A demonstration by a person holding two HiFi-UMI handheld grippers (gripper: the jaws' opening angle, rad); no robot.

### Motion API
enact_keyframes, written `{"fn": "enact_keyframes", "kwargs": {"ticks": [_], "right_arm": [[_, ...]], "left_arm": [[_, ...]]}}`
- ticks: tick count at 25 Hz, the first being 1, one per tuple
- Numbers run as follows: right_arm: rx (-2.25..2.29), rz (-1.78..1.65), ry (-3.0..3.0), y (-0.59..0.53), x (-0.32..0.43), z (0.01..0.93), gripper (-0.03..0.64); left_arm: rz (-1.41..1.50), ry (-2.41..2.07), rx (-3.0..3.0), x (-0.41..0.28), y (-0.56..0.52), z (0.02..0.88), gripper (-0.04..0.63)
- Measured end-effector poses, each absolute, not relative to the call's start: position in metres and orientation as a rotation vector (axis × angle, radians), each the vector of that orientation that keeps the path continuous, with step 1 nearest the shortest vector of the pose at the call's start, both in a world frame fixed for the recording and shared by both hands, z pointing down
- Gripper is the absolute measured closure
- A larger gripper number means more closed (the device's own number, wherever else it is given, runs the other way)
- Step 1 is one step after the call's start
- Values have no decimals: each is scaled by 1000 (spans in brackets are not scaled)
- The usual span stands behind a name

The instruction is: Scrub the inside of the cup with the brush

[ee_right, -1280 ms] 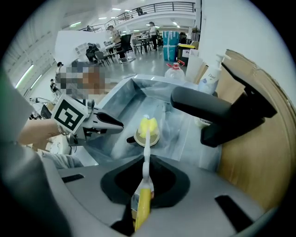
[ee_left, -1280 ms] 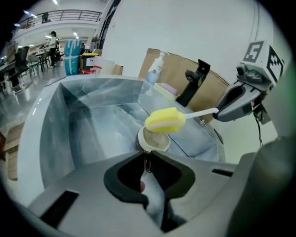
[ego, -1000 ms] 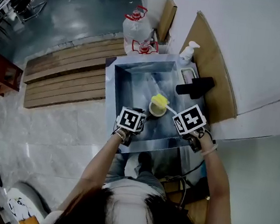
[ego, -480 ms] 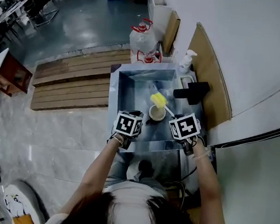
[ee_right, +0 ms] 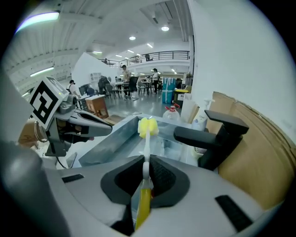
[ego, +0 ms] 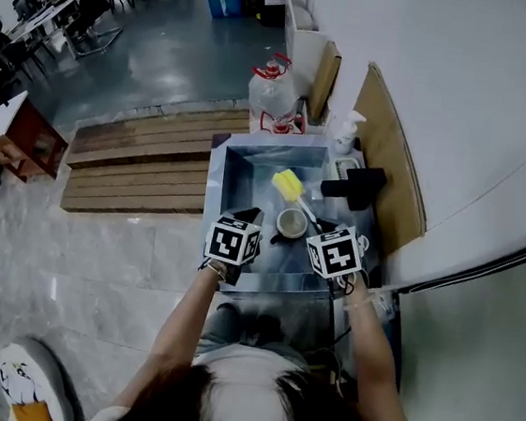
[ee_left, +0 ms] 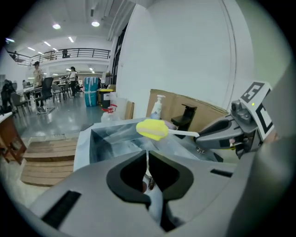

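The left gripper (ee_left: 147, 162) is closing its jaws on the near edge of the one round cup (ego: 291, 223), which is sitting upright in the steel sink (ego: 239, 169). The right gripper (ee_right: 147, 178) is pinching the one brush (ee_right: 147, 148) by its handle, holding its yellow head over the sink, outside the cup.

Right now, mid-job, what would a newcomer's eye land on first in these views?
The yellow sponge head of the brush stands out first. It is raised over the steel sink, with its handle pinched in the right gripper. Next comes the cup, low in the sink between the two marker cubes and clear of the sponge. The left gripper is closing its fingers on what looks like the cup's edge.
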State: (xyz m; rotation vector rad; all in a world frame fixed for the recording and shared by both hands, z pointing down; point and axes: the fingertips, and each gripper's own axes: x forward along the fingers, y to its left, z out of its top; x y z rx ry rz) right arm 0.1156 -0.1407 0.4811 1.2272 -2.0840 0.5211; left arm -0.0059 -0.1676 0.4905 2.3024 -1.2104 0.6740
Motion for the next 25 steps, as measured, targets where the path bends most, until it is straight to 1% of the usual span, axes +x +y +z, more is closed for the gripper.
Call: {"fn": "enact_keyframes", "kwargs": {"ticks": [11,18,25], "right_arm": [[1374,455,-2139,-138,98,457,568],[1536,355,-2208,-118,86,421,568],[1601,301,-2261,-86,75,394,568]], "left_arm": [[571,-1256,2365,-25,-158,458,578],[499,-1284,2459,-37,-129,417,580],[418,-1312,2531,-44,-100,382,584]]}}
